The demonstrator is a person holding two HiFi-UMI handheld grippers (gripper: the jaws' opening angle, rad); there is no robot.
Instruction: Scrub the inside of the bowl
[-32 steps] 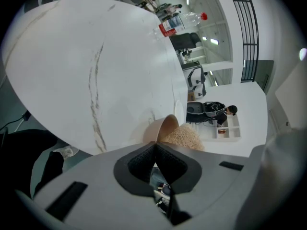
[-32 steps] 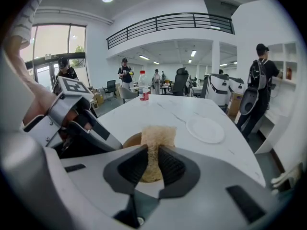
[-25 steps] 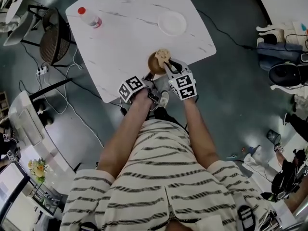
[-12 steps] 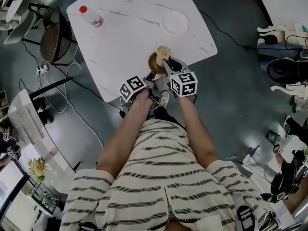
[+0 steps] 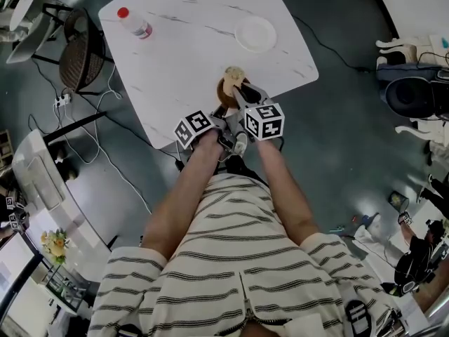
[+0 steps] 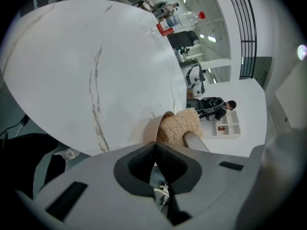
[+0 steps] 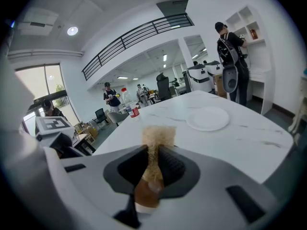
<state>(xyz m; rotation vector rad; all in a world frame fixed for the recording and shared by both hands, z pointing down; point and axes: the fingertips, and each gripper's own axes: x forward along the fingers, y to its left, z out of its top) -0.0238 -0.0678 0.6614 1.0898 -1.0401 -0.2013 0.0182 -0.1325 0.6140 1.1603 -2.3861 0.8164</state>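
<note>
A small brown bowl sits near the front edge of the white marble table. My left gripper is shut on the bowl's near rim; in the left gripper view the thin rim runs into the closed jaws. My right gripper is shut on a tan fibrous scrubber, which presses into the bowl from its right side. The right gripper view has the scrubber pinched between the pads, with the bowl just beneath. From the left gripper, the scrubber fills the bowl's mouth.
A white plate lies on the far right of the table and shows again as a plate ahead of the right gripper. A red-capped bottle lies at the far left corner. A chair stands left of the table.
The right gripper and scrubber have shifted slightly left and farther over the bowl. The left gripper has kept its hold on the rim.
</note>
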